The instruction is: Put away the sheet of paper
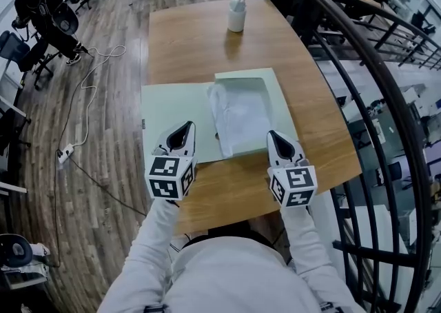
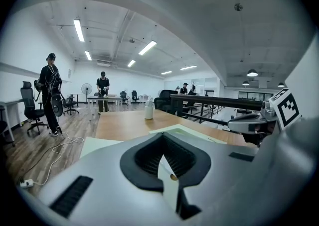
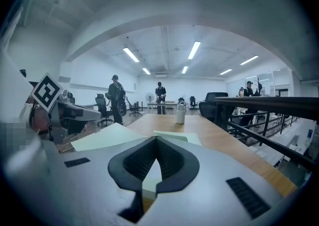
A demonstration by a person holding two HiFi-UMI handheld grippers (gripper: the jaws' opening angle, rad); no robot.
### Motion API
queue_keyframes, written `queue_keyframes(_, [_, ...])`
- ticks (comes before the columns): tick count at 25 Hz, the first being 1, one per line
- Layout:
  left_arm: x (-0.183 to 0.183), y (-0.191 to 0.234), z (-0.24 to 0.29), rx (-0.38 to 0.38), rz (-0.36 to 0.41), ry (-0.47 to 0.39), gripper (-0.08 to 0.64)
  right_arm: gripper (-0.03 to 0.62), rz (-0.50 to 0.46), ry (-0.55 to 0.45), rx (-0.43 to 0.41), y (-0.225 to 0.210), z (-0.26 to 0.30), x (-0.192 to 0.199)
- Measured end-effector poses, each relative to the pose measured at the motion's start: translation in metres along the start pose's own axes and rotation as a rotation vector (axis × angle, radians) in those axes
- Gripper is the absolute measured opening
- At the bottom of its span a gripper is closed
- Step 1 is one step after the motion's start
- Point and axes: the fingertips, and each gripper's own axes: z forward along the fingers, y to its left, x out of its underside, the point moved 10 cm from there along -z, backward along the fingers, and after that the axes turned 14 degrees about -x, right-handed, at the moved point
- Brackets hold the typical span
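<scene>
Sheet of paper (image 1: 240, 117) is thin, crumpled and floppy; pinch a free edge. Left gripper (image 1: 184, 130) and right gripper (image 1: 276, 138) are both clenched, apparently empty.

Wooden table (image 1: 193, 36): open green folder (image 1: 172, 112) near, white bottle (image 1: 237, 14) far.

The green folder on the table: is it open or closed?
Open. In the head view the green folder lies spread flat in two halves, and a white sheet lies uncovered on its right half.

paper (image 1: 238, 116) on folder (image 1: 172, 108), bottle (image 1: 237, 14) behind
</scene>
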Motion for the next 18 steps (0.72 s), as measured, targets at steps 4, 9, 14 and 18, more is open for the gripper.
queue_keyframes(4, [0.0008,0.0005,-0.003,0.005,-0.008,0.002,0.017,0.026,-0.007,-0.004,0.003,0.0007,-0.0014,-0.0022])
queue_keyframes(9, [0.0023,-0.0025,-0.005,0.021,-0.036,0.009,0.017,0.026,-0.008,-0.006,-0.001,-0.0002,-0.0025,-0.0028])
queue_keyframes(14, [0.0025,-0.0058,-0.0057,0.031,-0.05,0.006,0.017,0.026,-0.003,-0.008,-0.006,-0.0023,-0.0028,-0.0007])
queue_keyframes(18, [0.0031,-0.0066,-0.0024,0.036,-0.06,0.012,0.017,0.026,0.003,-0.019,-0.009,-0.0058,-0.0012,0.0006])
